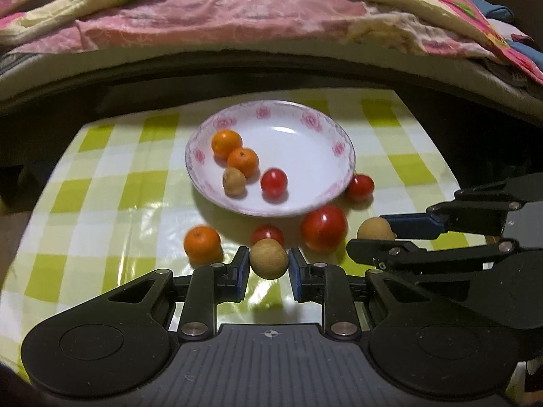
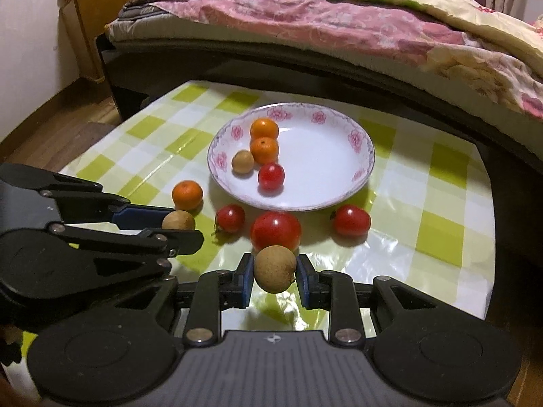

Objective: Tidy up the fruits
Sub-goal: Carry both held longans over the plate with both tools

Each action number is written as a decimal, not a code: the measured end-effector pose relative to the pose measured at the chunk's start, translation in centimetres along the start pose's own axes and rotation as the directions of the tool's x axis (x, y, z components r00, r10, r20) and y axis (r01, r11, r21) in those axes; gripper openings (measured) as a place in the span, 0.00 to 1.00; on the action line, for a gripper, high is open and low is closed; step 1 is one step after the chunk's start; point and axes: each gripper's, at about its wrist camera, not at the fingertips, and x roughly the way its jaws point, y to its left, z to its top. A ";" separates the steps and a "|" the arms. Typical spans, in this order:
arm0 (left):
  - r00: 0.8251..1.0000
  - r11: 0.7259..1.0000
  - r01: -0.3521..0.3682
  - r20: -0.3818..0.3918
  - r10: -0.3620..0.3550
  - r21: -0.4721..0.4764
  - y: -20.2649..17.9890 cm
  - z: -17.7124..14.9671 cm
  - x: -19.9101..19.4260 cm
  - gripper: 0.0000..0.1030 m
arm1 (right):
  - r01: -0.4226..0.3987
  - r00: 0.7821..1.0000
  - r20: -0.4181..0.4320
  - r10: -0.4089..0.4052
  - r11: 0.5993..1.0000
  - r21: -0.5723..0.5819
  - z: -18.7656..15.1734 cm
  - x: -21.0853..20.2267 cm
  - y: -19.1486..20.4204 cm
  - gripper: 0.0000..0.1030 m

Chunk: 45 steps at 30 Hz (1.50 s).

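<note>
Between each claw's pads (both clamped): one brown fruit.

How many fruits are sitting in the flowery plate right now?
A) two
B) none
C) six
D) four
D: the plate holds two oranges, one brown fruit and one red tomato; the other fruits lie on the checked cloth or are held in the grippers.
</note>
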 end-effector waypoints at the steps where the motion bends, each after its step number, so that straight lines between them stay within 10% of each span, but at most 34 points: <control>1: 1.000 1.000 0.000 0.002 0.000 -0.005 0.1 0.3 0.1 0.30 | 0.002 1.000 0.002 -0.002 1.000 0.000 0.2 0.1 0.0 0.29; 45: 0.997 0.998 -0.054 0.050 0.055 -0.018 1.3 6.2 3.3 0.29 | 0.069 0.995 0.069 -0.075 0.994 0.084 5.7 3.0 -2.8 0.29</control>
